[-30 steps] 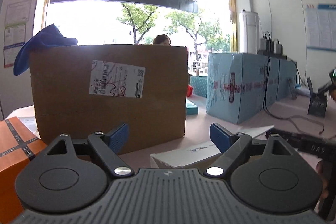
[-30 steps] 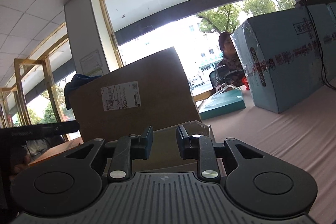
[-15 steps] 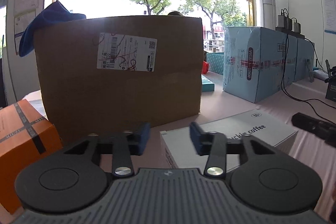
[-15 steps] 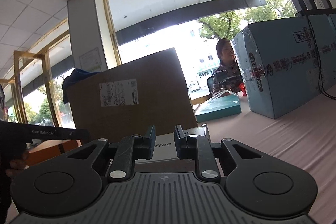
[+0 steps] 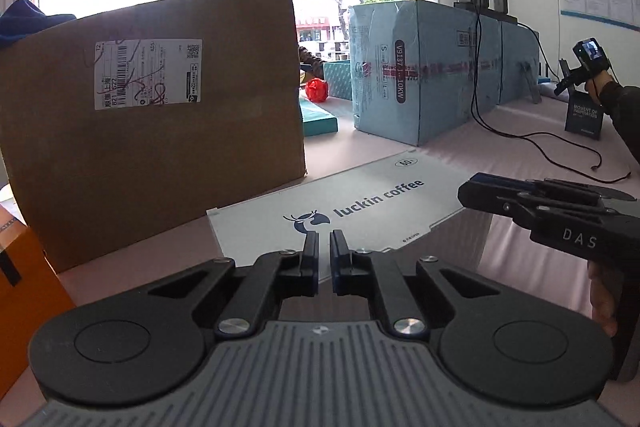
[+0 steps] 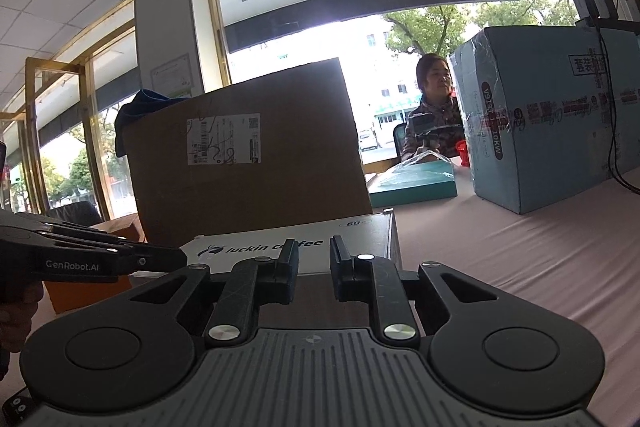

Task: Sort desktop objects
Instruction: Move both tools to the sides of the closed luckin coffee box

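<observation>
Near counter edge: white coffee box (image 5: pixel 360 203) flanked by left tool (image 5: pixel 324 247), nearly closed, empty; right tool (image 6: pixel 314 255), narrow gap, empty. Risk: box pushed into cardboard carton (image 5: pixel 152 119) if nudged.

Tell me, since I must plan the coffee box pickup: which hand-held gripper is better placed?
Probably the left hand-held gripper: its tips sit over the coffee box lid's near edge. The right hand-held gripper is off the box's right end, jaws narrowly parted. Neither holds it.

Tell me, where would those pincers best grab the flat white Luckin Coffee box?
Probably with one gripper on each short end of the white Luckin Coffee box, left gripper and right gripper pressing inward: its broad lid looks too wide for either one.
</observation>
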Tool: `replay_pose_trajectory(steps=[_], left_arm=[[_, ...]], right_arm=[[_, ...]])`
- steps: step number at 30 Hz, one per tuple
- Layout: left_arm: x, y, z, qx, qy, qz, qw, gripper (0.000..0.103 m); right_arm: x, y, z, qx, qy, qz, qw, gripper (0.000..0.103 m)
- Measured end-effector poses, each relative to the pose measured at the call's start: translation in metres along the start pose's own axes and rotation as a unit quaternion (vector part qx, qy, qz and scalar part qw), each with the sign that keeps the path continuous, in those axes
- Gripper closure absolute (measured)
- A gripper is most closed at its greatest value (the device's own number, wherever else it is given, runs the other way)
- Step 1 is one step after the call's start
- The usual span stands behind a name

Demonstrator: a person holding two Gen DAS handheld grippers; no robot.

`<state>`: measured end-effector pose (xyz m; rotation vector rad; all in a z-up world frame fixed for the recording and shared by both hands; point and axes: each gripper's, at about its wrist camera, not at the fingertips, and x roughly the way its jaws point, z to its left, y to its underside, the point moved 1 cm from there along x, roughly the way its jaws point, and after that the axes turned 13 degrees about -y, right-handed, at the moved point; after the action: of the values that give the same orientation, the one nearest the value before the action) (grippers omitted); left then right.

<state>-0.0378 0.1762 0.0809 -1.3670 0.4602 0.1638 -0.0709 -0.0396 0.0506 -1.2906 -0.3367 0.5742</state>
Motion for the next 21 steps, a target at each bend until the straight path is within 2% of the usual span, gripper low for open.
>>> replay_pose_trajectory(steps=[7,15,17,18,19,20,21], left_arm=[[0.001,0.002,0.0,-0.005,0.002,-0.004,1.0,0.098],[0.003,0.001,0.001,-0.013,0.0,0.0,0.9999,0.098],[0.002,-0.001,-0.001,-0.002,-0.006,0.001,1.0,0.097],[0.002,-0.003,0.002,-0.012,-0.003,-0.001,0.9999,0.095],[0.001,-0.004,0.005,-0.023,0.001,-0.003,0.9997,0.088],[0.0,-0.005,0.009,-0.032,-0.004,-0.011,0.9994,0.081],[-0.002,-0.007,0.014,-0.042,-0.011,-0.02,0.9989,0.056]], right_arm=[[0.002,0.002,0.005,-0.033,0.011,0.009,0.999,0.086],[-0.004,0.001,-0.011,0.017,-0.024,-0.009,1.0,0.085],[-0.008,0.0,-0.016,0.043,-0.036,-0.025,0.998,0.068],[-0.011,0.0,-0.019,0.06,-0.04,-0.039,0.997,0.05],[-0.016,-0.002,-0.021,0.072,-0.041,-0.058,0.995,0.031],[-0.021,-0.003,-0.022,0.077,-0.032,-0.075,0.994,0.021],[-0.025,-0.003,-0.022,0.078,-0.015,-0.092,0.993,0.009]])
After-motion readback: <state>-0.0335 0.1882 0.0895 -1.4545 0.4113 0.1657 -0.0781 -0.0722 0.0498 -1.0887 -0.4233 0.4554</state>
